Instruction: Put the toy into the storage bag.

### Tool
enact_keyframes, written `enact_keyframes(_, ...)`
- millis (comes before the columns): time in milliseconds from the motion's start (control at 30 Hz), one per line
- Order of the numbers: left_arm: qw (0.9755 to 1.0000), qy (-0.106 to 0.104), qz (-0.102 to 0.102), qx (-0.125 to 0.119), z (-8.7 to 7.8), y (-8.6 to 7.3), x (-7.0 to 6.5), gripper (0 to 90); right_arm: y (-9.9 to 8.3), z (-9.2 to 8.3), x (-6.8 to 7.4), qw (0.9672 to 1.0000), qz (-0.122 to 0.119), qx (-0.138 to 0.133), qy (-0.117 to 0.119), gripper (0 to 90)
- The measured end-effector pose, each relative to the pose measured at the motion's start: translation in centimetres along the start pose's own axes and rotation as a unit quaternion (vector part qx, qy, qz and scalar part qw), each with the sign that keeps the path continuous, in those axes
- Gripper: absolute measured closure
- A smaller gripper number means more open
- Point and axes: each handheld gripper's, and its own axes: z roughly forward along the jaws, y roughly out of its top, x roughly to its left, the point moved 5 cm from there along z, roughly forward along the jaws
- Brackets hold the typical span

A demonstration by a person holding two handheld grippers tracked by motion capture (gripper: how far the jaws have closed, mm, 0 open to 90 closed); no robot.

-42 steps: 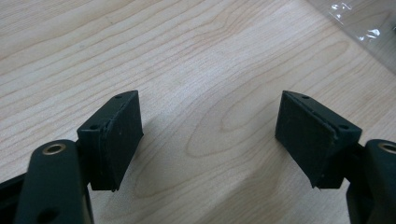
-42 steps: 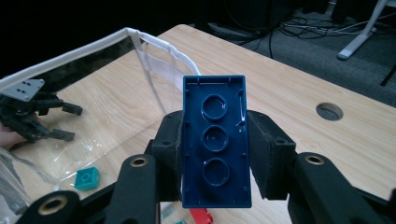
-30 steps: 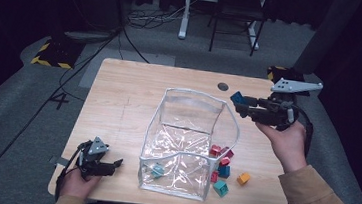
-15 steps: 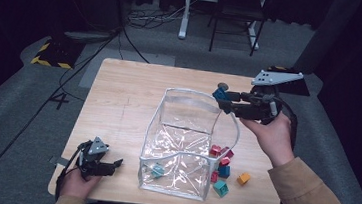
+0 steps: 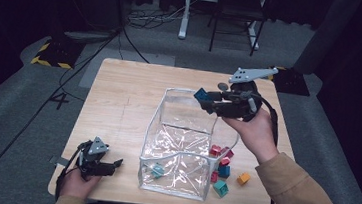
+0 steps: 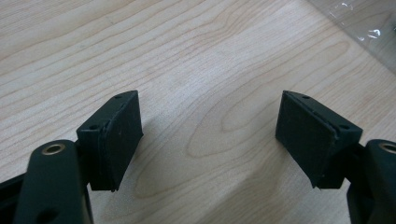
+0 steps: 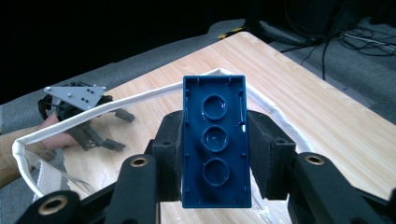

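right claw [image 7: 215, 154] clamped on a blue brick [image 7: 215, 140] above the far rim of the clear bag [image 5: 164, 145], left claw [image 6: 210, 135] gaping empty over the near-left surface [image 5: 119, 101]

Glossy plastic brick [image 7: 215, 140], wood table [image 5: 124, 96]

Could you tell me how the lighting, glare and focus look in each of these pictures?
High view: the table is lit while the room behind is dark, and the clear bag throws white glare. Left gripper view: bright and even, wood grain sharp, with soft shadows under the left gripper. Right gripper view: the blue brick is crisp in the right gripper, with dim, soft background beyond.
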Motion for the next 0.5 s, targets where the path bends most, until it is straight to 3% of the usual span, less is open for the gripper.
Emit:
enact_keyframes(300,1.0000,0.000,0.000,0.000,0.0,0.0,0.0,23.0,0.9,2.5,1.2,0.9995,0.004,0.001,0.032,59.1)
enact_keyframes(500,1.0000,0.000,0.000,0.000,0.0,0.0,0.0,22.9,1.0,4.3,2.0,0.9990,-0.006,0.023,0.038,59.1)
